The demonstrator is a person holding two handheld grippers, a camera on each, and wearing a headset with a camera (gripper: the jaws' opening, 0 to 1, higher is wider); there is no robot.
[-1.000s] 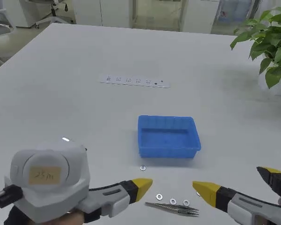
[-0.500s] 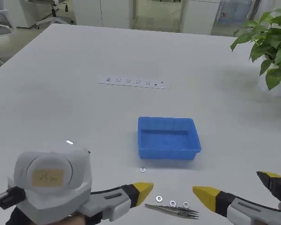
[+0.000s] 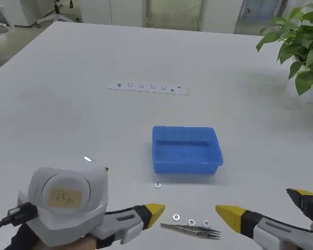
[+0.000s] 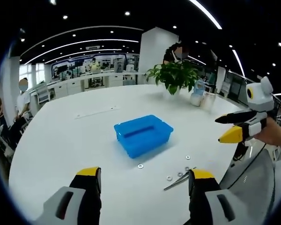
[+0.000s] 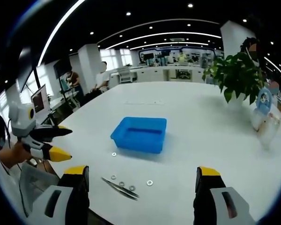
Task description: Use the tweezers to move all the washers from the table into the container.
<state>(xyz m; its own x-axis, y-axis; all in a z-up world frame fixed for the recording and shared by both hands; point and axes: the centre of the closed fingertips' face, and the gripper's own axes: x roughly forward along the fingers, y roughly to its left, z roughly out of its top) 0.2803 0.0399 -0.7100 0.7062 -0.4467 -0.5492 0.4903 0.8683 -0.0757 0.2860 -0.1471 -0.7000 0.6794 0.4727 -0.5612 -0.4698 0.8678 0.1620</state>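
Left gripper (image 4: pixel 143 174): jaws wide apart, empty.
Right gripper (image 5: pixel 141 171): jaws wide apart, empty.
Slim metal tweezers (image 3: pixel 192 230): flat on white table (image 3: pixel 68 120), by its near edge.
Small silver washers (image 3: pixel 191 223): beside tweezers, outside blue plastic container (image 3: pixel 187 167).

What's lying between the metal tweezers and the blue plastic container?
Head view: three small metal washers beside the tweezers, one lone washer near the container, otherwise bare table.

Bright, even light is coming down from round ceiling lights (image 4: pixel 126 13) and long light strips (image 4: pixel 206 14) — the white tabletop (image 3: pixel 68 78) is glowing pale. The blue container (image 3: pixel 186 149) is casting a faint, soft shadow. Both gripper views are bending at the edges — far things are blurring.
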